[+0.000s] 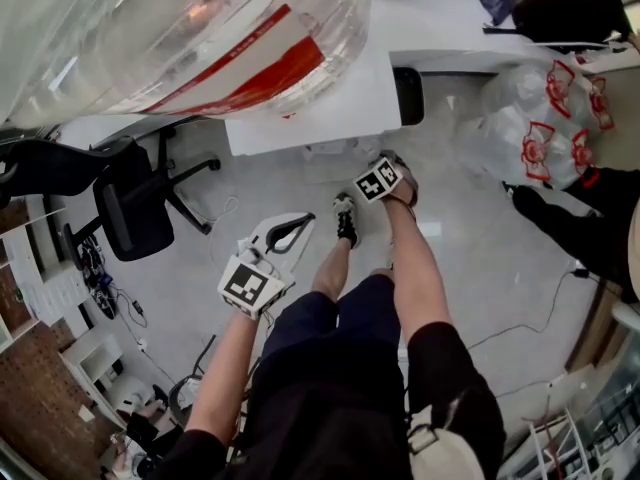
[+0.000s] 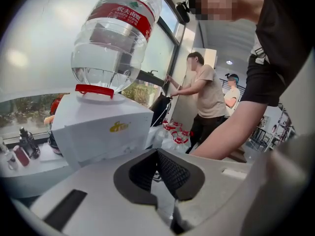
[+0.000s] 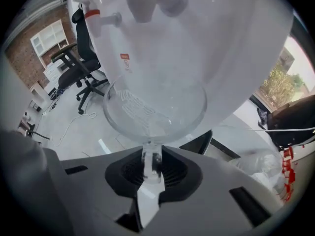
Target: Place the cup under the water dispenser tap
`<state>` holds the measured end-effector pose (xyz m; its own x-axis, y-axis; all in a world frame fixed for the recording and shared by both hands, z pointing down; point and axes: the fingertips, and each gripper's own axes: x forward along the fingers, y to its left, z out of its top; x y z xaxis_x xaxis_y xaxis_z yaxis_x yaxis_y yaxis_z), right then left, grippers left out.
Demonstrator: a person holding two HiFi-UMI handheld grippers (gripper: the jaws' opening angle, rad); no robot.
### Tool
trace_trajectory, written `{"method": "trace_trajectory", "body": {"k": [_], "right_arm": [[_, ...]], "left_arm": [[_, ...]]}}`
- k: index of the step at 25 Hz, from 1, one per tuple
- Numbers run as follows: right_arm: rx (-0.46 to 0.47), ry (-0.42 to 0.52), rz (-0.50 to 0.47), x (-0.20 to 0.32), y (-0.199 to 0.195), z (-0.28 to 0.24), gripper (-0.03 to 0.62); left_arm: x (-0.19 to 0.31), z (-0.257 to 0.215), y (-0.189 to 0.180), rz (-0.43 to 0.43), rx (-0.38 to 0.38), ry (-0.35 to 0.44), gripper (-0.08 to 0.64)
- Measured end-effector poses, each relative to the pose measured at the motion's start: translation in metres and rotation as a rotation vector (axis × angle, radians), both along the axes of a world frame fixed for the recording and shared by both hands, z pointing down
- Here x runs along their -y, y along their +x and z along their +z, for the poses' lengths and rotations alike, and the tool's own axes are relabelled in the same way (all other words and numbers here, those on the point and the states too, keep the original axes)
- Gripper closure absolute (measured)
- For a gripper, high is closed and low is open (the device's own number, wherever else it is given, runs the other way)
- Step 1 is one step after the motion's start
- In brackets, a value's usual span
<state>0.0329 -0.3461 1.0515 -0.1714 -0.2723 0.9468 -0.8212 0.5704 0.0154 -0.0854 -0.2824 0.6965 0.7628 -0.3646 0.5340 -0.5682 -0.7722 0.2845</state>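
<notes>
In the right gripper view a clear plastic cup is pinched by its rim wall between the black pads of my right gripper, which is shut on it. The cup's mouth faces the white front of the water dispenser, below a white tap and a red-collared tap. The head view shows the right gripper pointing steeply down beside the dispenser, the cup hidden under it. My left gripper hangs lower left, its jaws shut and empty. The big water bottle sits on the dispenser.
A black office chair stands to the left on the floor. White bags with red print lie at the right of the dispenser. A person in a beige shirt stands behind. My own legs and shoes are under the grippers.
</notes>
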Motion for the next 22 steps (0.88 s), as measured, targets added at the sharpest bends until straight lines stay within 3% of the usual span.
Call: {"method": "trace_trajectory", "body": {"k": [12,18,22], "right_arm": [[-0.011,-0.037,-0.051,0.019,-0.023,0.031,0.557],[-0.001,-0.031,-0.043,0.021,-0.024,0.034,0.554],[0.023,-0.034,-0.028,0.015,-0.02,0.028,0.477]], "left_arm": [[-0.016,0.03,-0.027,-0.018,0.051,-0.049,0.56],[-0.017,0.035,-0.025,-0.022,0.041,-0.05,0.56],[-0.017,0.031,-0.016,-0.023,0.027,-0.038,0.56]]}}
